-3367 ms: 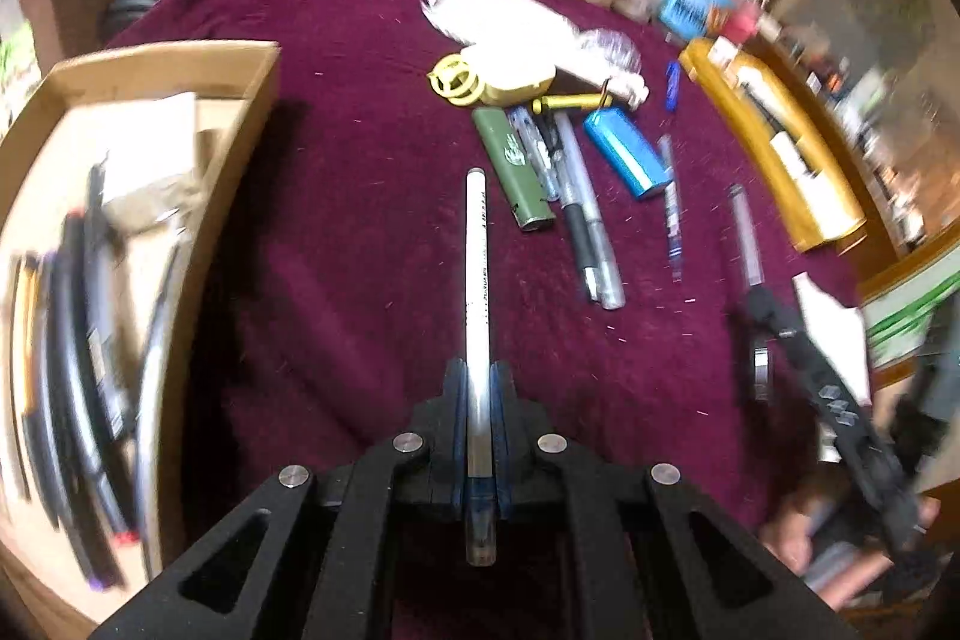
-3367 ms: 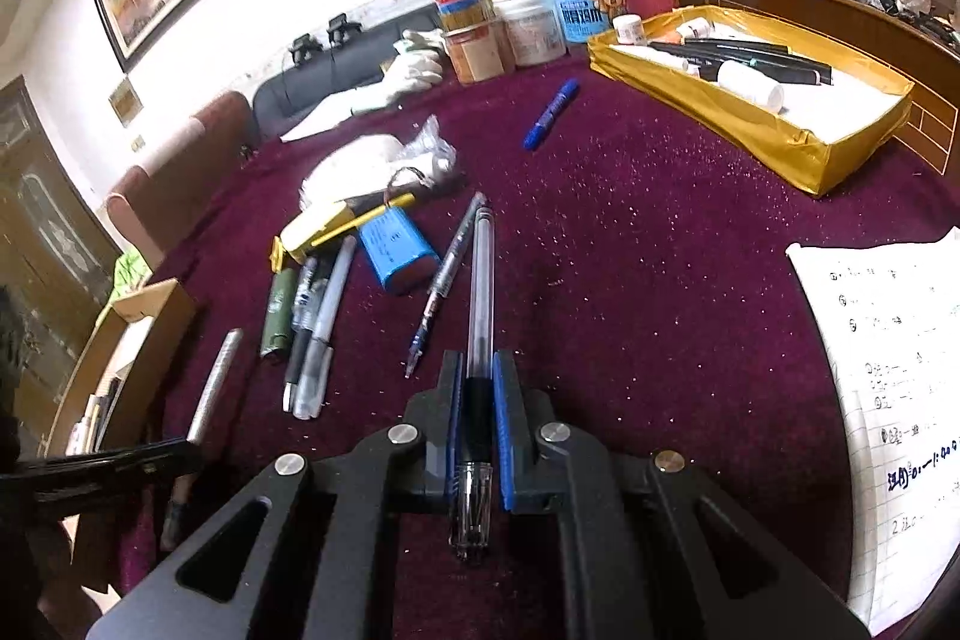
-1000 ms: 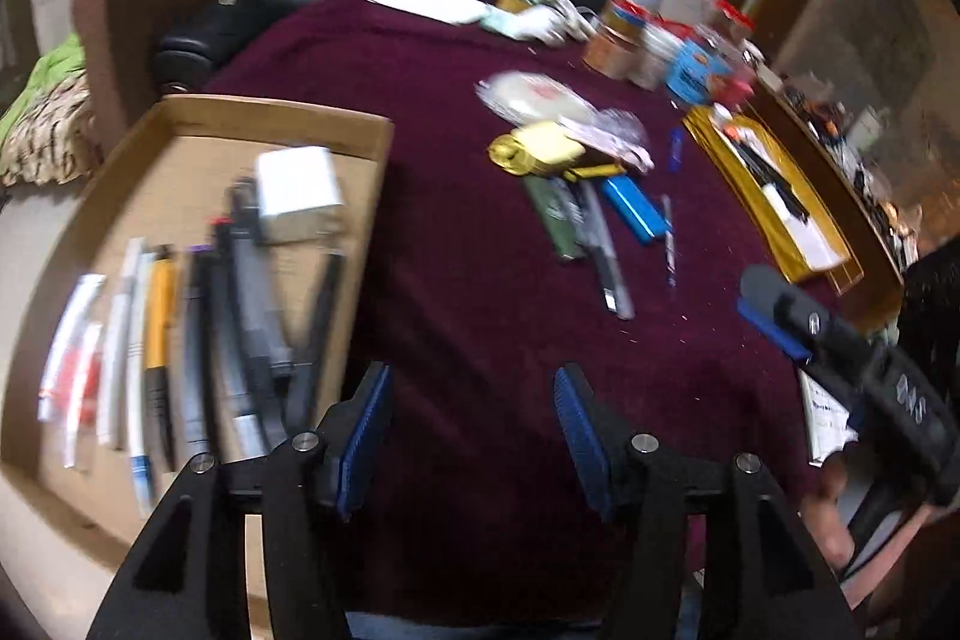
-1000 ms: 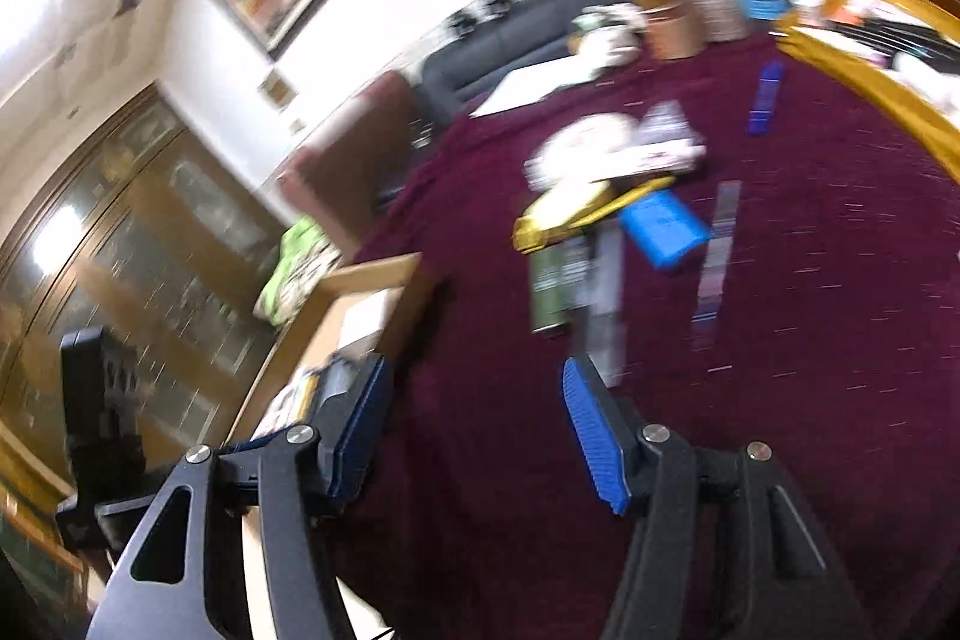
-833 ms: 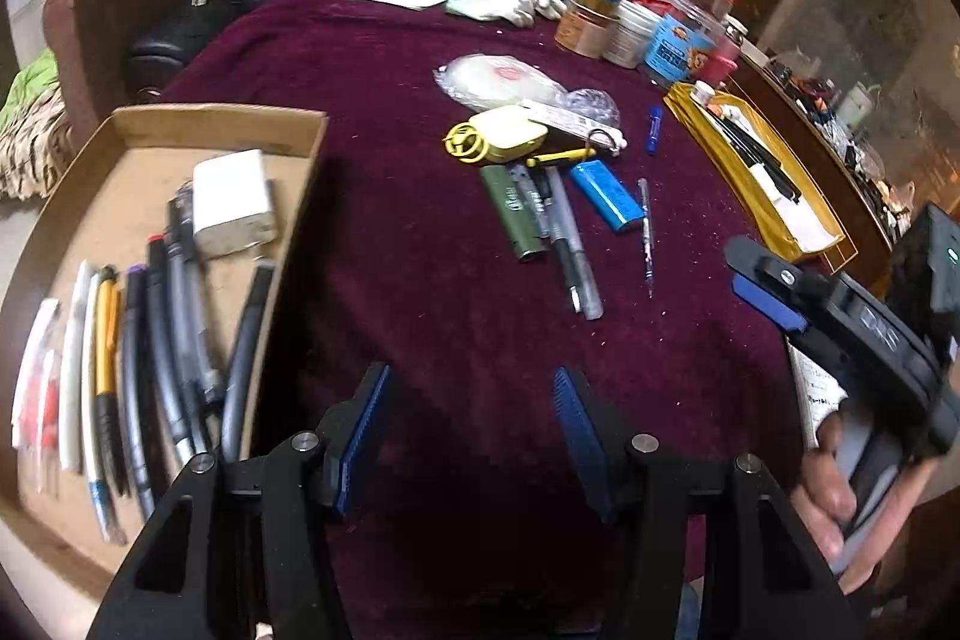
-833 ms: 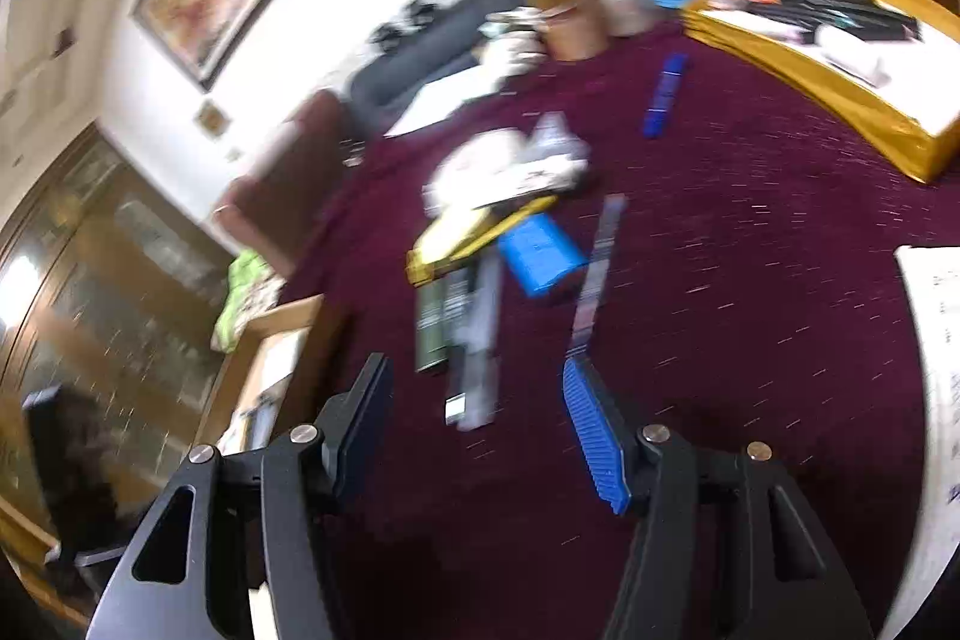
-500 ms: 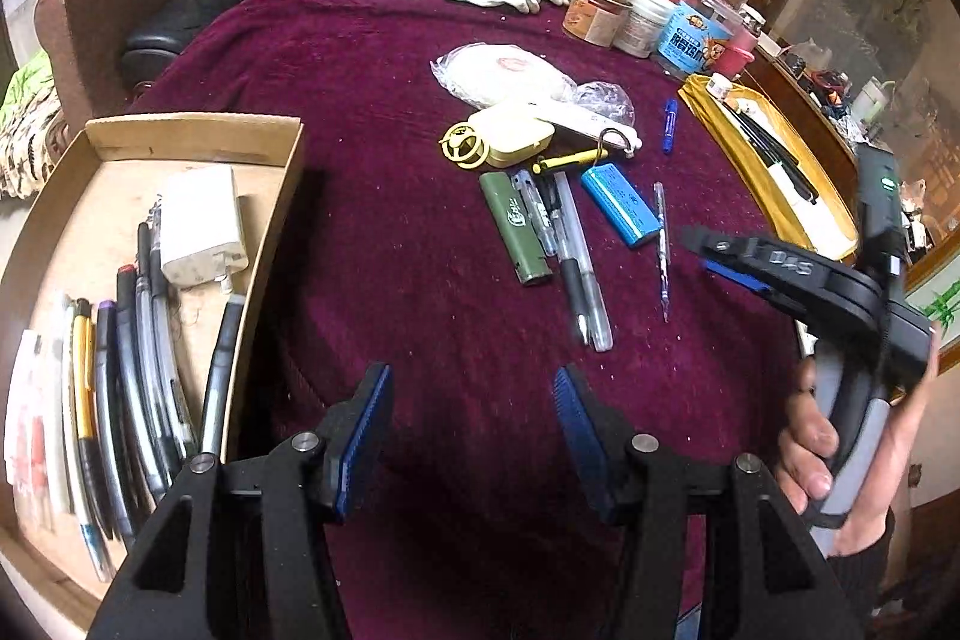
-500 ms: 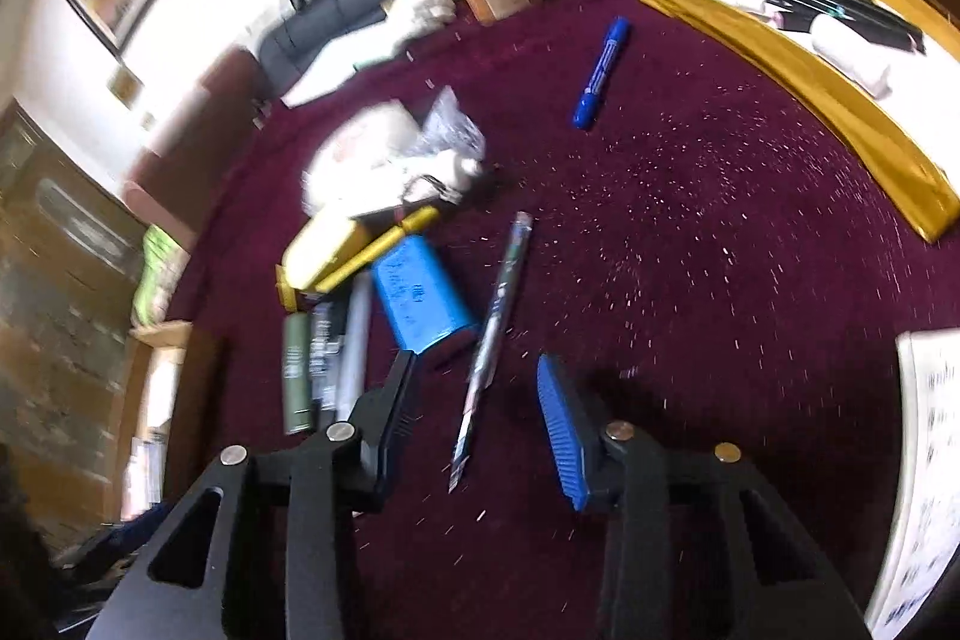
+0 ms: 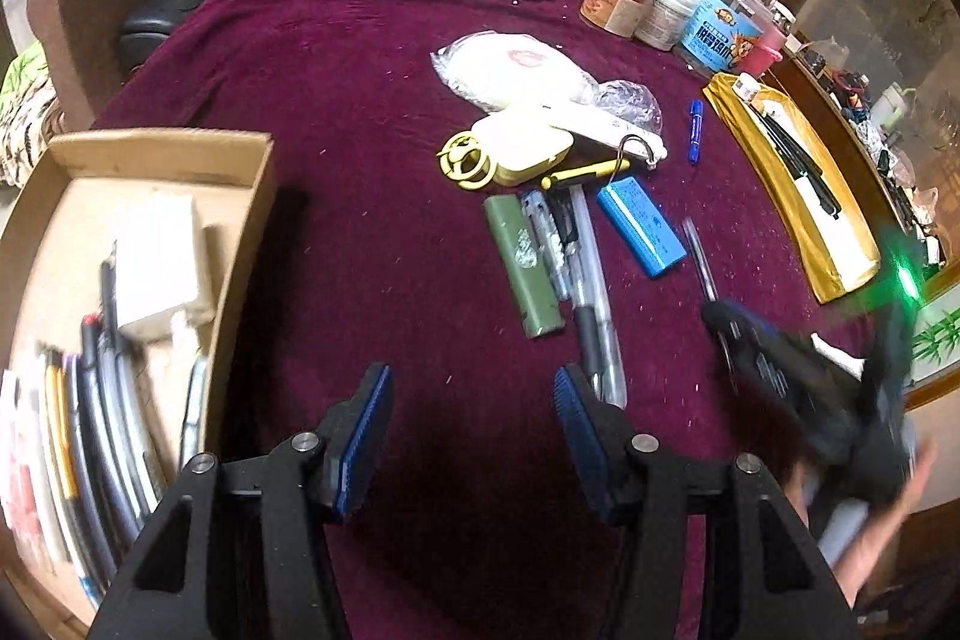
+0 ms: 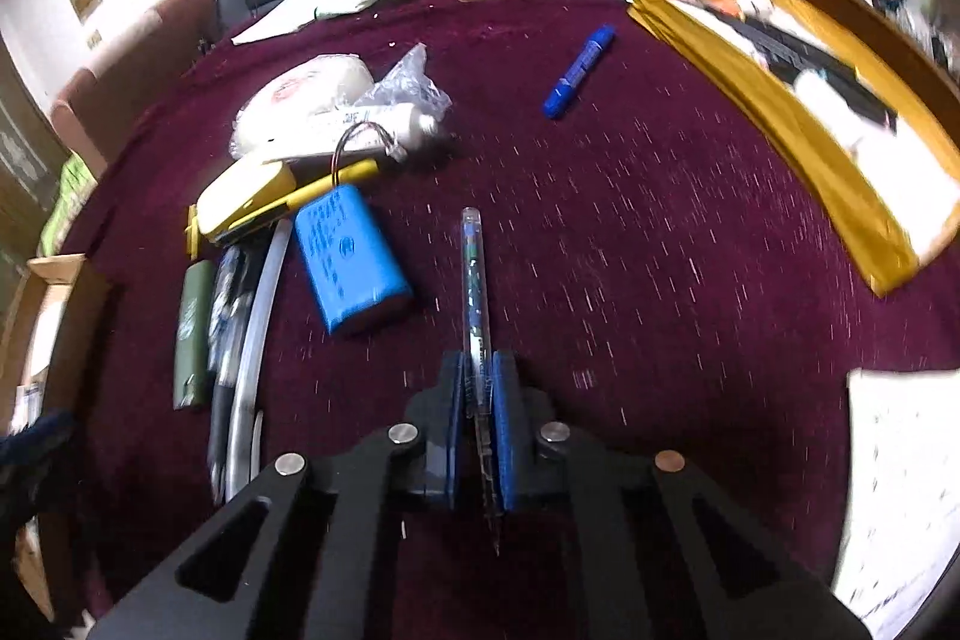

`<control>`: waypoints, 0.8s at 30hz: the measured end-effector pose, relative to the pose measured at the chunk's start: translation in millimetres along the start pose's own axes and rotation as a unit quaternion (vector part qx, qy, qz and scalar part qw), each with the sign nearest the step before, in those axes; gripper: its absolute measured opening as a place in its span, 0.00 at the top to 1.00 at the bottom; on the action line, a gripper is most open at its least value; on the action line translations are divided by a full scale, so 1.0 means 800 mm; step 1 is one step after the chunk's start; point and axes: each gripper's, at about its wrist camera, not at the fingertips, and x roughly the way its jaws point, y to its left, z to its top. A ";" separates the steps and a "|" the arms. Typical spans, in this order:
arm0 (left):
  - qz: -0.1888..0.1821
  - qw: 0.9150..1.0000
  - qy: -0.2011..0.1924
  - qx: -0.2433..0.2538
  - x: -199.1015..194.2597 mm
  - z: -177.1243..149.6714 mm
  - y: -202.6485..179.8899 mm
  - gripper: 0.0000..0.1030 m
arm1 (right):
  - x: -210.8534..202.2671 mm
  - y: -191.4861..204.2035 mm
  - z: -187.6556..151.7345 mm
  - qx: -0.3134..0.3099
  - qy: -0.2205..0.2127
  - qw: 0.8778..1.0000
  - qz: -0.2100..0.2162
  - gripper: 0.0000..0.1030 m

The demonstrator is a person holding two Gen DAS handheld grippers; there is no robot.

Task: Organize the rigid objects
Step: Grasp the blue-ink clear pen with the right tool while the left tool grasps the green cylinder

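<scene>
The right gripper (image 10: 477,400) clamps a clear pen (image 10: 474,274), barrel pointing away along its fingers; the left gripper (image 9: 471,424) gapes wide, holding nothing.

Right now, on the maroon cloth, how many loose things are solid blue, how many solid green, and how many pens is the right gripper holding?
Blue: 2 (marker, battery pack)
Green: 1 (flat case)
Held pen in right gripper: 1
Total: 4

Matt, napped maroon cloth over the surface (image 10: 630,232), flecked with pale lint. Clear glossy plastic pen (image 10: 474,268). Smooth blue plastic case (image 10: 351,262). Raw brown cardboard box (image 9: 240,244). Crinkled shiny plastic bag (image 10: 408,88). Shiny gold tray (image 10: 828,154).
</scene>
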 end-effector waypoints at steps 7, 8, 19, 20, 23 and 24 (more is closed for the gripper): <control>0.025 0.999 0.029 0.022 0.047 0.037 -0.025 0.43 | -0.028 -0.017 -0.051 0.020 -0.016 0.998 0.063 0.91; 0.034 0.999 0.033 0.025 0.053 0.040 -0.029 0.43 | -0.030 -0.017 -0.057 0.018 -0.029 0.997 0.067 0.91; 0.019 0.998 0.056 0.031 0.081 0.051 -0.033 0.73 | -0.030 -0.024 -0.059 0.022 -0.036 0.996 0.082 0.91; 0.013 0.998 0.054 0.026 0.079 0.049 -0.029 0.74 | -0.030 -0.025 -0.059 0.022 -0.036 0.996 0.083 0.91; 0.014 0.998 0.055 0.015 0.078 0.050 -0.028 0.74 | -0.030 -0.024 -0.059 0.020 -0.037 0.996 0.083 0.91; 0.026 0.998 0.053 0.021 0.080 0.051 -0.033 0.74 | -0.030 -0.023 -0.059 0.019 -0.037 0.996 0.082 0.91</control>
